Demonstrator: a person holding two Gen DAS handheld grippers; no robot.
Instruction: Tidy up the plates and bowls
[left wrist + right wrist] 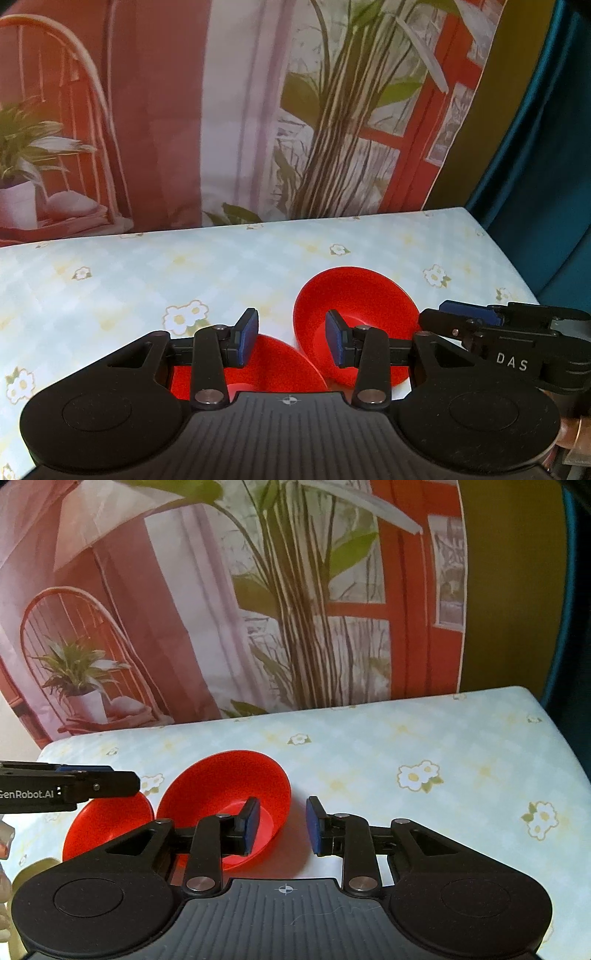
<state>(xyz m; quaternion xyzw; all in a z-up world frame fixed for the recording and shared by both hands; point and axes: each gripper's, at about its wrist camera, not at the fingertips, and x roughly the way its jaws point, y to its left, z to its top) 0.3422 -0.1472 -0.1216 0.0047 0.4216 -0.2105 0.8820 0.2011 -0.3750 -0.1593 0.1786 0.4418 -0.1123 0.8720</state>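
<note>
Here, two red bowls are seen on the floral-print tablecloth (424,738), touching or nearly touching at their rims. The larger bowl (225,782) is tilted, its far rim raised; nothing is seen inside it. The smaller bowl (107,823) lies to its left, interior partly hidden, no contents made out.

Right gripper (282,825): jaws held wide, nothing between them; the left pad (252,825) is placed inside the larger bowl's opening, the other outside its rim.

Left gripper (291,343): jaws spread wide, empty, hovering over both bowls.

A printed backdrop (221,609) of plants and a chair is noted behind the table
</note>
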